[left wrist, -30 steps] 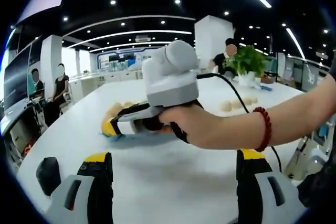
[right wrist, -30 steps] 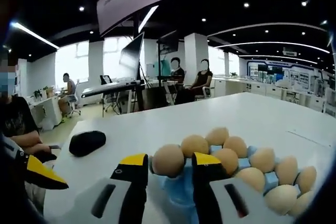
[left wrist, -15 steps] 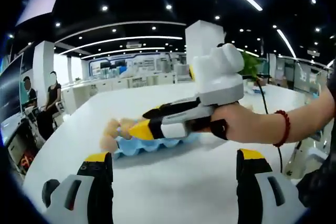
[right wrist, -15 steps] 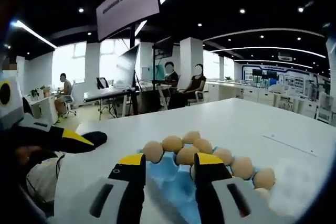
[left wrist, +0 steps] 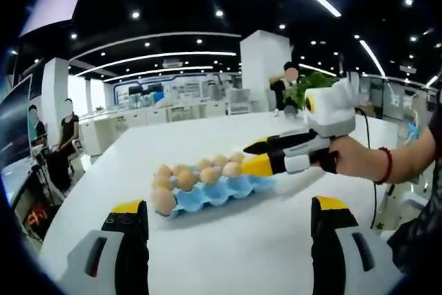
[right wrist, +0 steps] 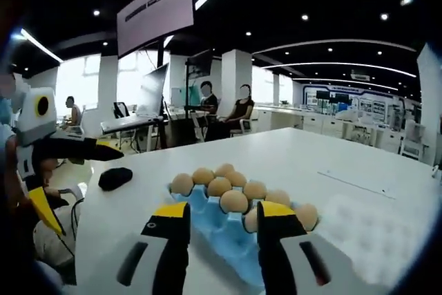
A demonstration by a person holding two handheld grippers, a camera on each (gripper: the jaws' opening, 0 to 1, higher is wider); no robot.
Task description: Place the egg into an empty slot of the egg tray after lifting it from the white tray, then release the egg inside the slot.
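A blue egg tray (left wrist: 219, 191) lies on the white table (left wrist: 228, 253), and several brown eggs (left wrist: 186, 179) sit in its slots. My left gripper (left wrist: 228, 205) is open and empty, its jaws wide apart short of the tray. My right gripper (left wrist: 245, 158) reaches in from the right, held by a hand, with its tips at the tray's right end. In the right gripper view, my right gripper (right wrist: 224, 210) is open just before the egg tray (right wrist: 214, 222). No egg (right wrist: 233, 200) is held between its jaws. My left gripper (right wrist: 77, 181) shows at the left.
A black mouse (right wrist: 114, 177) lies on the table left of the tray. A pale textured patch (right wrist: 373, 229) to the right may be the white tray. A potted plant (left wrist: 304, 88) stands at the table's far end. People sit at desks in the background.
My right gripper has drawn back from the egg tray, its jaws still apart and the eggs left in their slots. In the left gripper view it has slid off to the right.
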